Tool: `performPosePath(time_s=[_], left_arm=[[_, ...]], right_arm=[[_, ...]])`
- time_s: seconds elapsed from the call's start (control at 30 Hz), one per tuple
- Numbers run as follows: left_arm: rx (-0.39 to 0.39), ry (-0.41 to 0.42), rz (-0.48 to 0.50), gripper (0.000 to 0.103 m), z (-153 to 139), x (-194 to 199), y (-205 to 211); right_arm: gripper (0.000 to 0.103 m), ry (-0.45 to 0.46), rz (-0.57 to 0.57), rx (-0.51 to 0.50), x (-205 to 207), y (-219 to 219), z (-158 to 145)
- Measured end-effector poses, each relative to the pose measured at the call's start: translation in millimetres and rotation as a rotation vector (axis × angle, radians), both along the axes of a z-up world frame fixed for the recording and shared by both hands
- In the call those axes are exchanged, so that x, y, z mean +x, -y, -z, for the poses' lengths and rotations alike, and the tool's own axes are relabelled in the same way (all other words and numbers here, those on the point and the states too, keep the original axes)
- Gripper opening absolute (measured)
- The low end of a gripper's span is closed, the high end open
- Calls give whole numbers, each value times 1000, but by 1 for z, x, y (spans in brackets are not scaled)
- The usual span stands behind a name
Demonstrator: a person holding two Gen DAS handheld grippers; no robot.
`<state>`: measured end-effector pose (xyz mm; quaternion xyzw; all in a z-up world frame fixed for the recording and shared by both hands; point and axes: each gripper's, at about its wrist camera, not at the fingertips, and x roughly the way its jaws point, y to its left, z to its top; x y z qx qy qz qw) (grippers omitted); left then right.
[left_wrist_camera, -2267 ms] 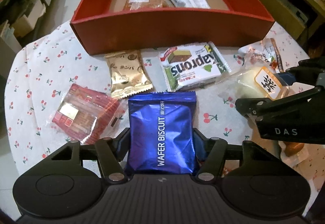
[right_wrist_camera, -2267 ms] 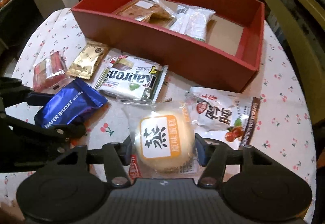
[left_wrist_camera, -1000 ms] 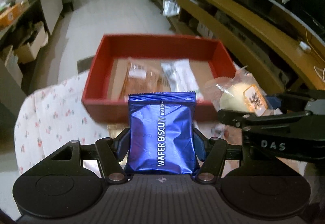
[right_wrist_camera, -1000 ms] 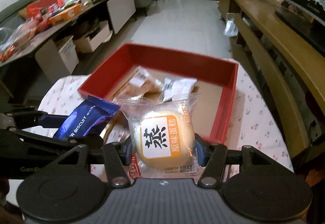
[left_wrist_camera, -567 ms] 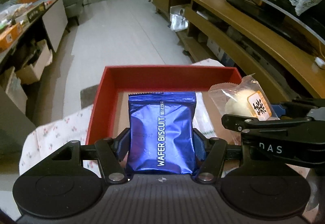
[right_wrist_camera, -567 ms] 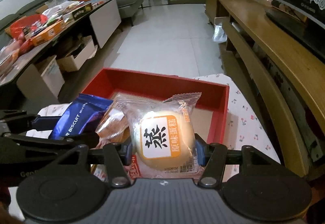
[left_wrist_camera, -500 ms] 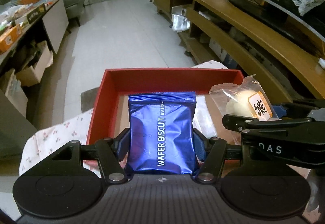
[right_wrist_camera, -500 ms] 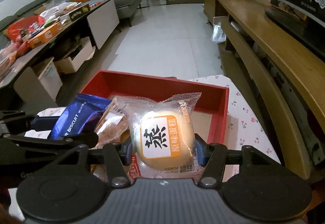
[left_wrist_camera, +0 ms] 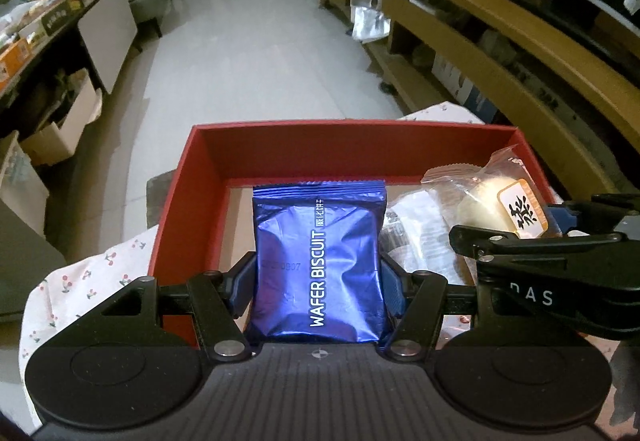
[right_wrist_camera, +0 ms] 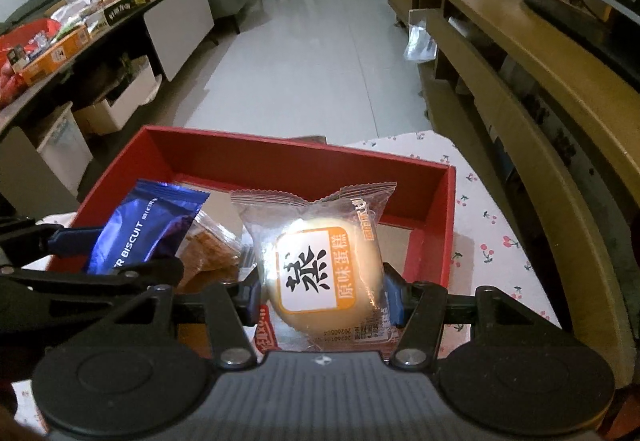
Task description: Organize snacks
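Red box: near wall hidden behind gripper bodies; white packet and brown packet inside partly covered, labels unreadable.

Each hand-held gripper is built of matte black plastic, with blue finger pads, silver screws at the linkage pivots, and white letters "DAS" printed on one side.

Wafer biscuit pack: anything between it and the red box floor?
Nothing blocks the way in. The wafer biscuit pack, clamped in the left hand-held gripper, sits above the red box. Bare floor shows behind it; a white packet lies to its right.
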<state>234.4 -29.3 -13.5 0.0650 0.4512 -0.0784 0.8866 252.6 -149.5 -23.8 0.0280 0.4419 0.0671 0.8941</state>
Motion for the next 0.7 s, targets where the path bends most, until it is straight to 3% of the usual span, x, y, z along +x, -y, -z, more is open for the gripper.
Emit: performPosePath(time_s=[0.3,0.7], left_arm=[[11,-38,-17,68,18,2,0],[8,-34,-28,74,16,0,-3]], right_arm=[[59,-20,-23,-55,4,-7,14],[61,-18,-29,-60,3,-5,9]])
